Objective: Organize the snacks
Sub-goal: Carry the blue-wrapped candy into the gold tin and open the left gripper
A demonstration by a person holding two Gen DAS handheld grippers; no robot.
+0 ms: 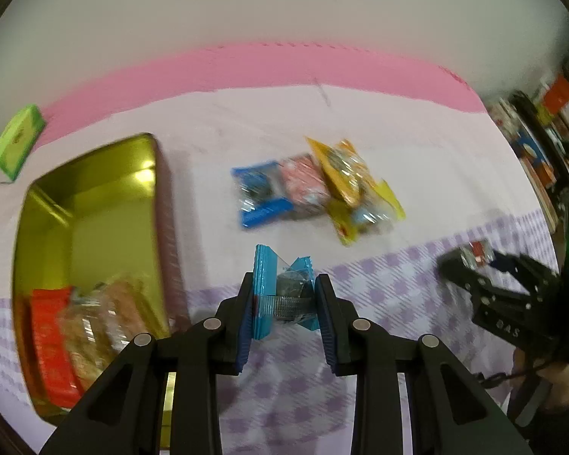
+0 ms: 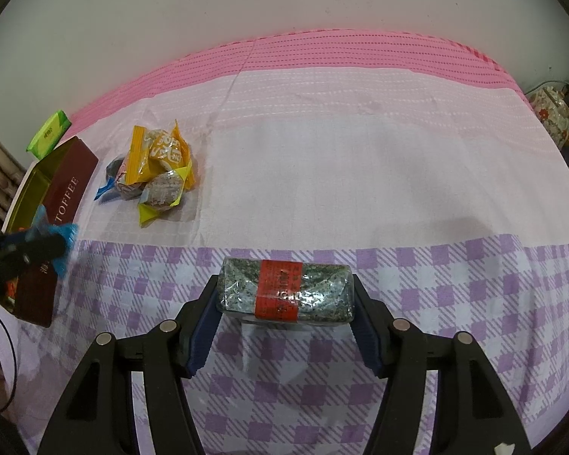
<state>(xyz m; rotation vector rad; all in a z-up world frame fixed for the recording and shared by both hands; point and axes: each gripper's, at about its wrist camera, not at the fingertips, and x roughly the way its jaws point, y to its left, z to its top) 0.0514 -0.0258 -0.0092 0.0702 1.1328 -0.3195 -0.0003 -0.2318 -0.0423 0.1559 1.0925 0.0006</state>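
Note:
My left gripper (image 1: 285, 297) is shut on a blue-wrapped snack (image 1: 280, 288), held above the cloth just right of the gold tin (image 1: 95, 204). The tin holds an orange packet (image 1: 51, 345) and clear-wrapped snacks (image 1: 98, 318). My right gripper (image 2: 284, 288) is shut on a clear-wrapped snack with a red band (image 2: 282, 290), above the checked cloth. It also shows in the left wrist view (image 1: 474, 258) at the right. A small pile of snacks, blue, pink and yellow (image 1: 315, 189), lies on the cloth; it also shows in the right wrist view (image 2: 153, 167).
The tin's maroon side reads TOFFEE (image 2: 66, 197). A green packet (image 1: 15, 142) lies at the far left near the wall, also in the right wrist view (image 2: 48, 134). A pink band of cloth (image 2: 360, 57) runs along the wall. Cluttered shelves (image 1: 542, 140) stand at the right.

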